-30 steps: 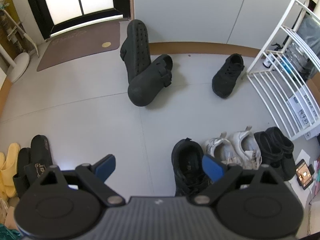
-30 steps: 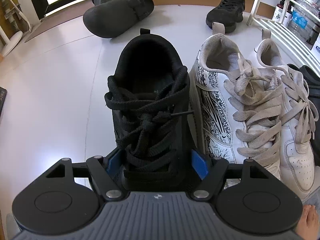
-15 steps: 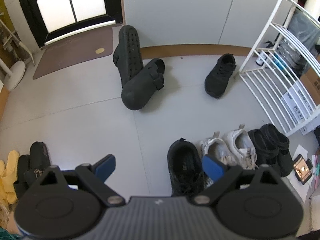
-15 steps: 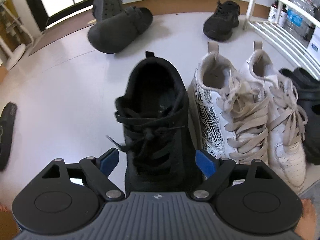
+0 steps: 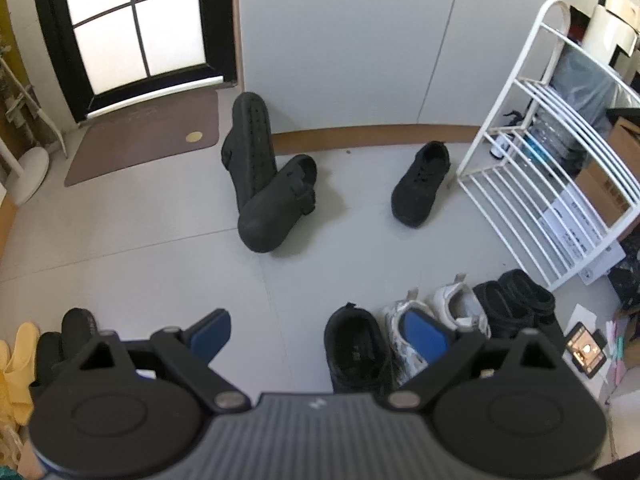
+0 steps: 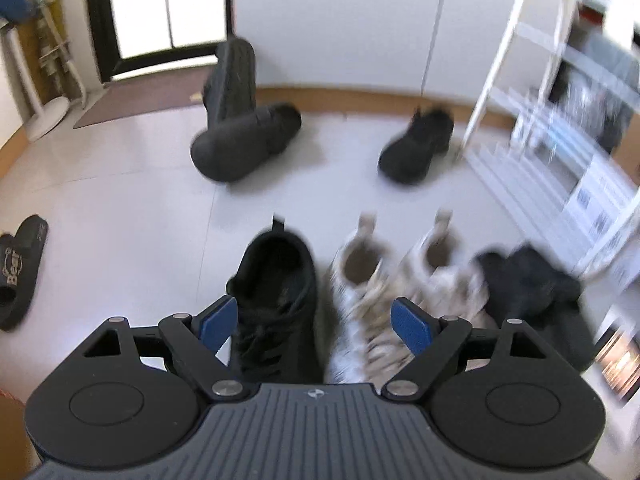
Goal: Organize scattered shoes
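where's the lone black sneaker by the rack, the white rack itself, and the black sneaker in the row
lone black sneaker (image 5: 420, 184), left wrist view, on its laced upper.
white rack (image 5: 516, 196), left wrist view, on a lower shelf bar.
black sneaker in the row (image 5: 354, 346), left wrist view, on its open collar and insole.

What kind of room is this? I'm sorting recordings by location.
Most likely a home entryway: a brown doormat lies before a black-framed glass door, a white wire shoe rack stands at the right, and pairs such as the white lace-up sneakers line the grey floor.
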Tool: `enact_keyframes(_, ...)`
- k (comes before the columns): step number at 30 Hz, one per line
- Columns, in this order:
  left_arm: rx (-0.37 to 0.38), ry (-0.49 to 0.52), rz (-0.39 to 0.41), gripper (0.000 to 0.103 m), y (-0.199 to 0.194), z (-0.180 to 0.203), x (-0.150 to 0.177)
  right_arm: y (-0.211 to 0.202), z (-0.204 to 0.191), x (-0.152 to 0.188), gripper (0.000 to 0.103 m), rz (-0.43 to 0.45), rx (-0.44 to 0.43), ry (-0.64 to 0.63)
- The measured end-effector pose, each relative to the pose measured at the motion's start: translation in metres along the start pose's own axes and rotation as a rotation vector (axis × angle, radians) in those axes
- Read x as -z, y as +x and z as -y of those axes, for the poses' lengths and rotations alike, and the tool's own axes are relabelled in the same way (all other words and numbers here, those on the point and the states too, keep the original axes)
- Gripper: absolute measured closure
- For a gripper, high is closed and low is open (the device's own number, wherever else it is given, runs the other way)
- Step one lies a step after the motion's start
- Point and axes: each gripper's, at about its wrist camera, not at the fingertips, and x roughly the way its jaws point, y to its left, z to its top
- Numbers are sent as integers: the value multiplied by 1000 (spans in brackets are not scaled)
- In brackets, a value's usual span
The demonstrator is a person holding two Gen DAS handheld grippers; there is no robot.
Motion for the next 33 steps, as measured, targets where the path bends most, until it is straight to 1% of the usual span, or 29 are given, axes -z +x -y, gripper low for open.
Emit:
enact_keyframes(2, 6, 19, -16, 7, 5, 6, 0, -22, 4, -6, 13, 30, 9, -39)
enact_keyframes(4, 6, 39, -25, 7, 11, 12, 0, -40, 12, -10, 12, 47, 14, -36)
enact_keyframes(7, 10, 42, -43, 7, 19, 15, 3, -68, 25, -16, 12, 72, 16, -27)
enact_keyframes(9, 15, 35, -48, 7, 20, 14, 3, -89, 35, -24, 12, 86, -26, 22)
enact_keyframes(12, 22, 11, -40, 7, 17, 11, 2, -117, 47, -40, 12, 111, -44, 15)
enact_keyframes(16, 28, -29, -17, 7, 13, 11, 1, -139, 66, -64, 9, 143, -74, 25)
enact_keyframes(18, 28, -25, -22, 7, 15, 14, 1, -141, 80, -76, 9, 138, -112, 24)
enact_keyframes(20, 21, -16, -31, 7, 20, 19, 1, -135, 93, -83, 9, 105, -127, 49)
enact_keyframes(23, 28, -24, -43, 7, 26, 25, -1, -123, 116, -92, 9, 49, -117, 95)
enact_keyframes(26, 77, -35, -51, 10, 32, 34, -5, -116, 134, -97, 9, 41, -87, 83)
enact_keyframes(30, 136, -60, -29, 16, 37, 42, -12, -101, 158, -103, 9, 42, -60, 103)
enact_keyframes(31, 148, -59, -21, 16, 37, 46, -14, -97, 163, -102, 9, 34, -63, 130)
enact_keyframes(33, 160, -63, -5, 16, 35, 50, -17, -76, 182, -101, 9, -61, -91, 275)
